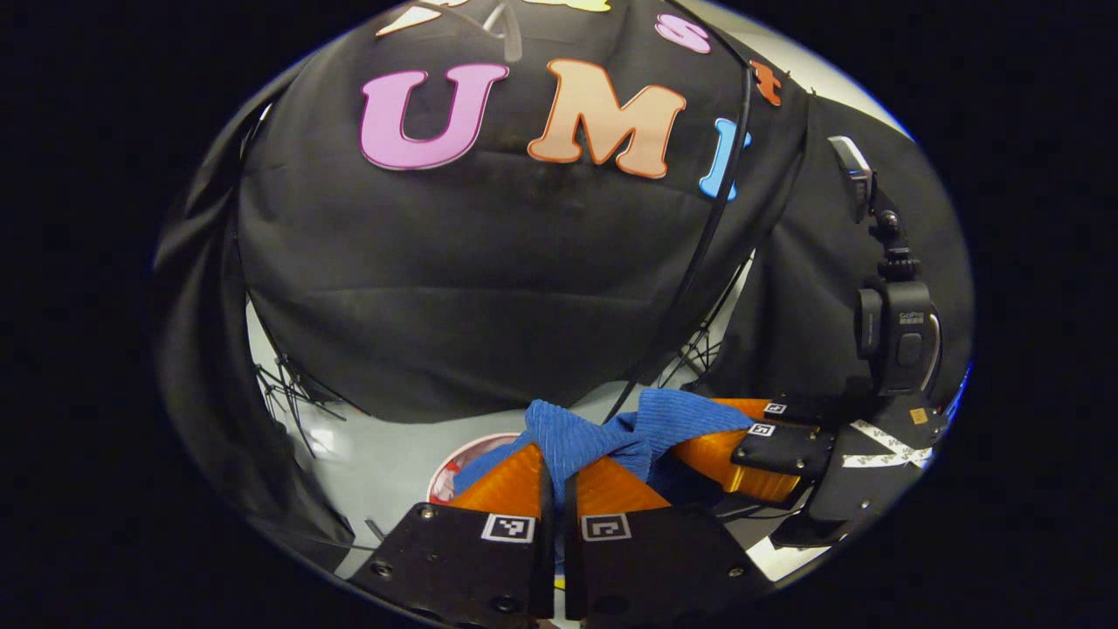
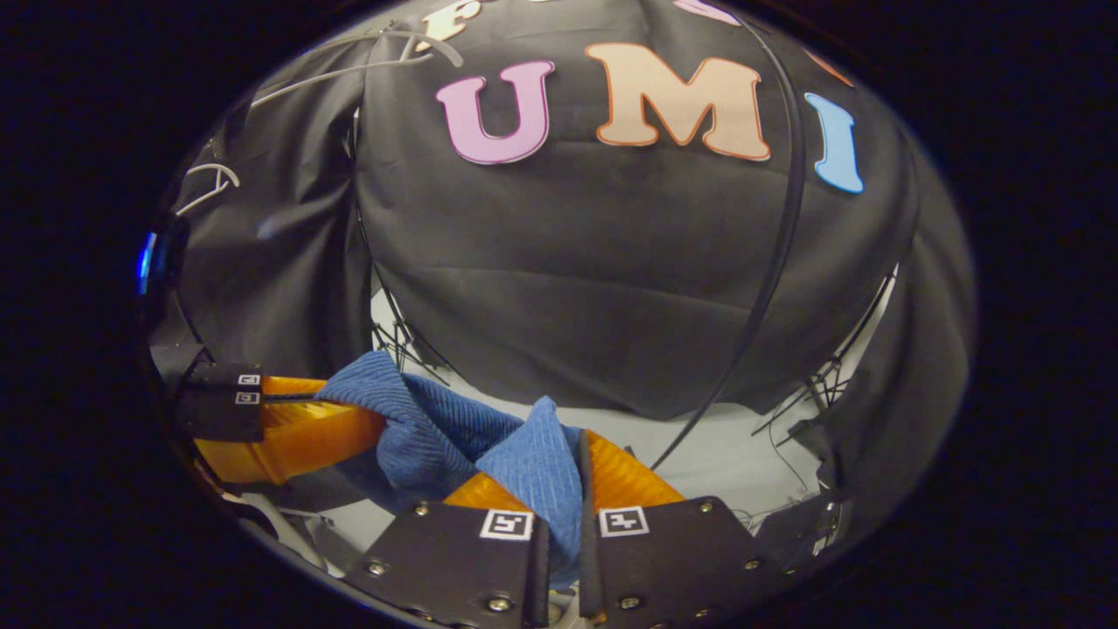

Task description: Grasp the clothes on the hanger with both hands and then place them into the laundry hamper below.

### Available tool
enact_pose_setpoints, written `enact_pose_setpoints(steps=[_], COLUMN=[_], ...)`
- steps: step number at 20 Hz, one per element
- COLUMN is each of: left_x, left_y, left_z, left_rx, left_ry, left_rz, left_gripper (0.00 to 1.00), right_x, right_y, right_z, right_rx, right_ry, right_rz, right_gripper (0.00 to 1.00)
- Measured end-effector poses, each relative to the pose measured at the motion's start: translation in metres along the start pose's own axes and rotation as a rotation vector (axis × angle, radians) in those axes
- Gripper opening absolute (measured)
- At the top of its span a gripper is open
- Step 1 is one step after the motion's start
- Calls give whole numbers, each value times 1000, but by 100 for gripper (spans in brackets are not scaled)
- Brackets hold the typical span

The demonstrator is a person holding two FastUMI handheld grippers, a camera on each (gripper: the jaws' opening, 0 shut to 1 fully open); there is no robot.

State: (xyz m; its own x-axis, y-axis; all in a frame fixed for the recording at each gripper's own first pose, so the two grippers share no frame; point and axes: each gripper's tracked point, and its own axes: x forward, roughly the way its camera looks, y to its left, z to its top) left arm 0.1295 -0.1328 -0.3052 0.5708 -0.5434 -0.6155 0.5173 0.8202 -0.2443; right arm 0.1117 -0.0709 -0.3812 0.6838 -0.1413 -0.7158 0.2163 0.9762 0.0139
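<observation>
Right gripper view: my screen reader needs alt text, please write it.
The right gripper is shut on a blue ribbed cloth, whose other end the left gripper pinches farther off at left. Black booth wall hangs behind.

Pale grey floor (image 1: 384,454) — thin black cables (image 1: 288,397) at the cloth's foot — a round red-and-white thing (image 1: 463,467).

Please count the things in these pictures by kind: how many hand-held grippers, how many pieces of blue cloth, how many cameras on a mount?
Hand-held grippers: 2, the left hand-held gripper and the right hand-held gripper, each shut on the cloth.
Blue cloth: 1, held between both.
Camera on a mount: 1, riding on the right one, seen in the left gripper view.
Total: 4
</observation>
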Motion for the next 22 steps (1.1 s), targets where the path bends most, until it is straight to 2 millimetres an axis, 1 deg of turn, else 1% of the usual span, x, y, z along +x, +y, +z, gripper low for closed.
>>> enact_pose_setpoints(steps=[3,4,8,12,14,15,16,17,18,19,20,21,22], left_x=[4,7,14,12,12,12,13,13,10,7,6,5,4], left_y=[6,6,5,9,9,11,13,16,19,19,19,17,15], left_z=[-23,-29,-48,-71,-82,-89,-96,-106,-117,-123,-127,-128,-128], left_rx=[7,3,-16,-39,-51,-54,-56,-57,-57,-56,-57,-58,-60], left_ry=[70,91,169,261,293,303,323,349,372,381,388,391,393], left_rz=[15,19,37,68,70,70,73,78,81,79,80,79,76], left_gripper=[7,6,6,6,8,11,12,12,12,14,15,19,16], right_x=[4,6,12,17,18,16,16,15,15,16,16,15,15], right_y=[-1,-1,3,4,3,5,4,3,3,2,2,2,3], right_z=[-18,-24,-51,-73,-84,-87,-88,-92,-91,-91,-88,-88,-86], right_rx=[-6,-8,6,-18,-32,-31,-32,-37,-37,-33,-32,-30,-30], right_ry=[48,68,141,212,242,249,252,258,257,254,250,248,245], right_rz=[-7,-9,1,-9,-15,-7,-8,-14,-13,-13,-12,-10,-8], right_gripper=[14,14,14,14,14,14,17,17,17,17,17,17,17])
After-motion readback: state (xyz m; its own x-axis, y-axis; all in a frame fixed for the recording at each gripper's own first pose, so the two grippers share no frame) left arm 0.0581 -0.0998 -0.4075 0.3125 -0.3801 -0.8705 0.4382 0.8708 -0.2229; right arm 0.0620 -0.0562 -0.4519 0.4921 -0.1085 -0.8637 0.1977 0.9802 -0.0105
